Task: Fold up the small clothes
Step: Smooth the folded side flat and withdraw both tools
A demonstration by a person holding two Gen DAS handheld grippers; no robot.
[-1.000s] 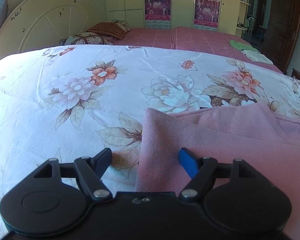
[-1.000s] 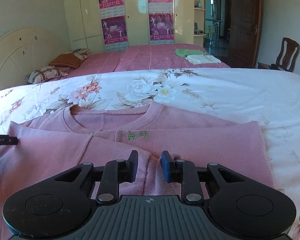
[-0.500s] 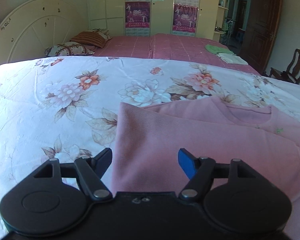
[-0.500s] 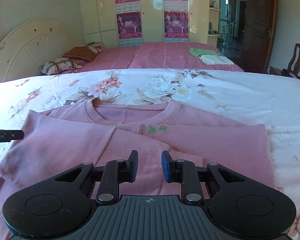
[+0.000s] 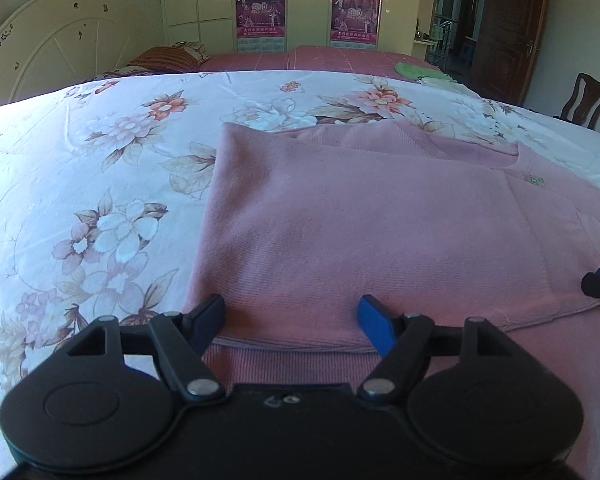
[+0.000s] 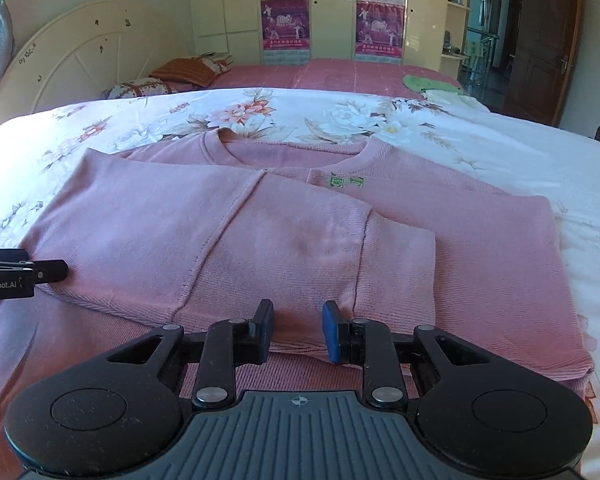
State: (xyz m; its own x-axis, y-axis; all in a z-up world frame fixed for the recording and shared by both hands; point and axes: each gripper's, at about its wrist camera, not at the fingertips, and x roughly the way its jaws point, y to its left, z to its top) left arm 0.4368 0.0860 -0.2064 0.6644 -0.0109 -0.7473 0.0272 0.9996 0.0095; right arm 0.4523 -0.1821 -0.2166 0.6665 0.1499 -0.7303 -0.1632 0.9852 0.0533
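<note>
While the pink top (image 6: 300, 240) lies mid-bed with its sides folded in, the lengthwise fold looks left to do.
Both tongs hover at its near hem holding nothing: left gripper (image 5: 292, 320) spread wide, right gripper (image 6: 298, 330) narrowly parted, on the floral bedspread (image 5: 100, 184).

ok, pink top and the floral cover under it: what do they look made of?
Pink top: soft knit, probably cotton or a blend. Fine ribbed rows show across it, the finish is matte, and there is a stitched seam.
Floral cover: thin woven fabric, printed, smooth with a slight sheen and shallow creases. Fibre cannot be told.
</note>
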